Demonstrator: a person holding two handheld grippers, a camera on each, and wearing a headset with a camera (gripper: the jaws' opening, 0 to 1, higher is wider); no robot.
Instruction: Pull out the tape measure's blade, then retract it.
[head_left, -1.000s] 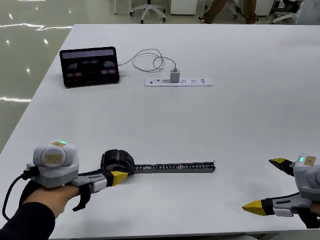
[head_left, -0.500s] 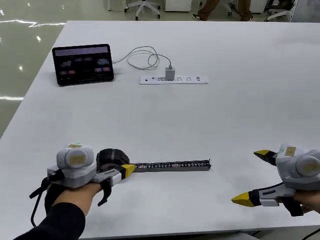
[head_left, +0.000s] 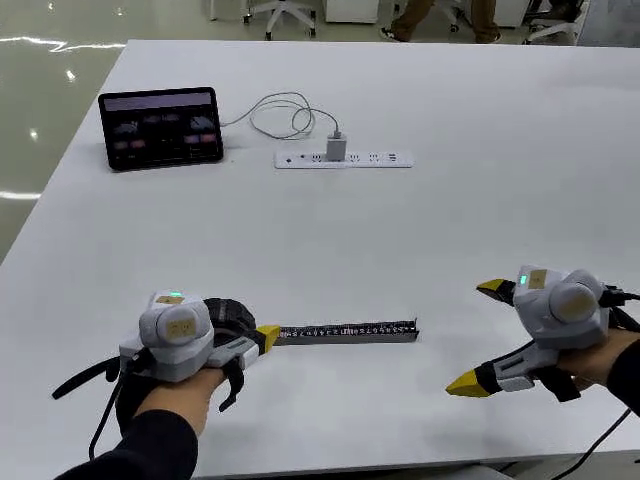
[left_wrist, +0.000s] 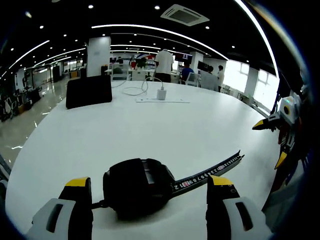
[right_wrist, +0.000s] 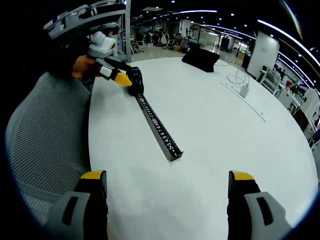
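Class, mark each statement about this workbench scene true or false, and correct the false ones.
1. The tape measure's blade lies pulled out on the table. True.
2. The right hand-held gripper grips the blade's tip. False: it is open, apart from the tip.
3. The tape measure's case sits between the left hand-held gripper's jaws. True.
4. The power strip has nothing plugged in. False: a charger is plugged into it.

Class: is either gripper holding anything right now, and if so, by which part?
Nothing is held. The left gripper stands open, its jaws either side of the tape measure's case, gaps showing. The right gripper is open too, apart from the blade.
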